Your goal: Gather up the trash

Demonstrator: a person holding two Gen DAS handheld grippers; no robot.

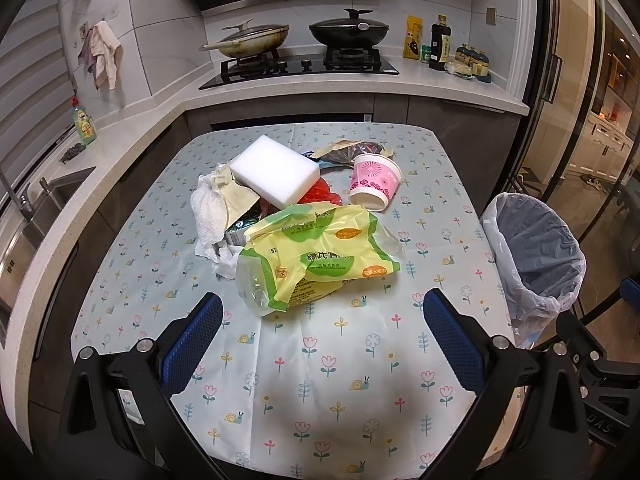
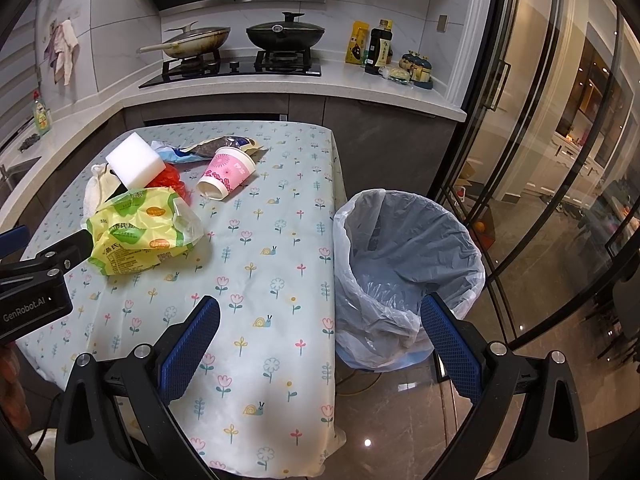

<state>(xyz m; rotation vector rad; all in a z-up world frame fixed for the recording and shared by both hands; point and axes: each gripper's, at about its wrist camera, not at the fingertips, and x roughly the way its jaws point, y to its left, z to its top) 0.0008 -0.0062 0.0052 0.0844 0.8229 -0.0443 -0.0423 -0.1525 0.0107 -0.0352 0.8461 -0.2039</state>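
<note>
A trash pile lies on the flowered table (image 1: 320,360): a yellow-green wrapper (image 1: 316,256), a white foam block (image 1: 276,174), a tipped pink paper cup (image 1: 374,182), crumpled white tissue (image 1: 210,216), red plastic (image 1: 320,196) and dark wrappers (image 1: 352,150). My left gripper (image 1: 320,312) is open and empty, just short of the yellow-green wrapper. My right gripper (image 2: 320,316) is open and empty over the table's right edge, next to the lined trash bin (image 2: 408,264). The right view also shows the wrapper (image 2: 140,232), cup (image 2: 226,174), foam block (image 2: 136,164) and the left gripper's body (image 2: 36,280).
The bin also shows in the left view (image 1: 536,260), right of the table. Behind is a counter with a stove and two pans (image 1: 300,36), bottles (image 1: 440,44) and a sink (image 1: 36,208) at left. Glass doors (image 2: 540,160) stand to the right.
</note>
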